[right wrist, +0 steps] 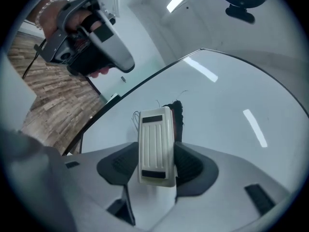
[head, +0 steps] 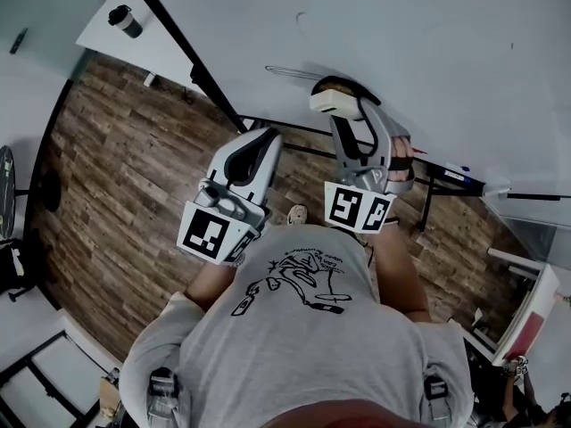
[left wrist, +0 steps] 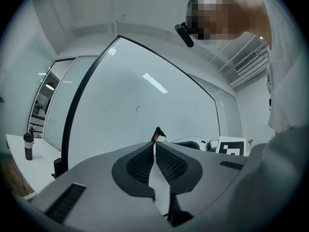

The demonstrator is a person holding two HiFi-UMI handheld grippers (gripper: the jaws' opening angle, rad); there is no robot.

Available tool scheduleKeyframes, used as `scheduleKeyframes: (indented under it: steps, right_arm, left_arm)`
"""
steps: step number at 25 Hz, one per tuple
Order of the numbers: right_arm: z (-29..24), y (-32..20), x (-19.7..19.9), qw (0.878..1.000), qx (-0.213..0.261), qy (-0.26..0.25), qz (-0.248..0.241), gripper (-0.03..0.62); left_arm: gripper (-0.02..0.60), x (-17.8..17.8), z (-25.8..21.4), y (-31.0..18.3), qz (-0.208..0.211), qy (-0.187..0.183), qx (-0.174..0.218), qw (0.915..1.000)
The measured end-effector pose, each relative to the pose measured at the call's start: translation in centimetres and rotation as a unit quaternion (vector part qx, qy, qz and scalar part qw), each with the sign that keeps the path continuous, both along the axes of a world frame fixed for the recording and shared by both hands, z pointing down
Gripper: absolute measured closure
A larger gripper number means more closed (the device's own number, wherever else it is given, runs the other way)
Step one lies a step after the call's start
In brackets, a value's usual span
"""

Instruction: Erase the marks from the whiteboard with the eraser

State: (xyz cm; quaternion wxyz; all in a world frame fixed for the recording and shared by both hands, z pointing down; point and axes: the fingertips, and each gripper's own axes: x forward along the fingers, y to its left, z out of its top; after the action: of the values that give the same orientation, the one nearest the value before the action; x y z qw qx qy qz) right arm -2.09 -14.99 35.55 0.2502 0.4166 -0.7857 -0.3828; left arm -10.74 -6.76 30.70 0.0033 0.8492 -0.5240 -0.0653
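Head view: whiteboard (head: 446, 61) fills the upper right, wood floor (head: 125, 176) lies below it. Right tongs (head: 343, 119) are clenched on the eraser (head: 335, 102) — in the right gripper view I read its white ribbed back between the jaws, dark felt edge up by the board; contact I can't confirm. Left tongs (head: 263, 141) are pinched together, nothing in them. Thin marks (head: 290, 70) sit just left of the eraser.

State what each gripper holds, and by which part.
Right gripper clamps the eraser across its long sides, near one end. Left gripper is shut, empty.
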Motion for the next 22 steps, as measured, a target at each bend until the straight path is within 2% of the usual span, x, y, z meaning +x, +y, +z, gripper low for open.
scheduleKeyframes:
  steps: [5,11,22]
  right_arm:
    - [-3.5,-0.1,0.0,1.000,0.023,-0.010,0.000,0.354]
    - [-5.3,-0.8,-0.4,0.999,0.038,-0.011,0.002,0.353]
    - [-4.9,-2.8,-0.9,0.999,0.046,-0.002,0.013,0.353]
  left_arm:
    - [0.549,-0.5,0.0,0.0,-0.003,0.003,0.003,1.0000]
    - [0.549,-0.9,-0.1,-0.2,-0.007,0.005,0.004,1.0000]
    - [0.549,-1.8,0.1,-0.7,-0.016,0.009,0.004,0.9998]
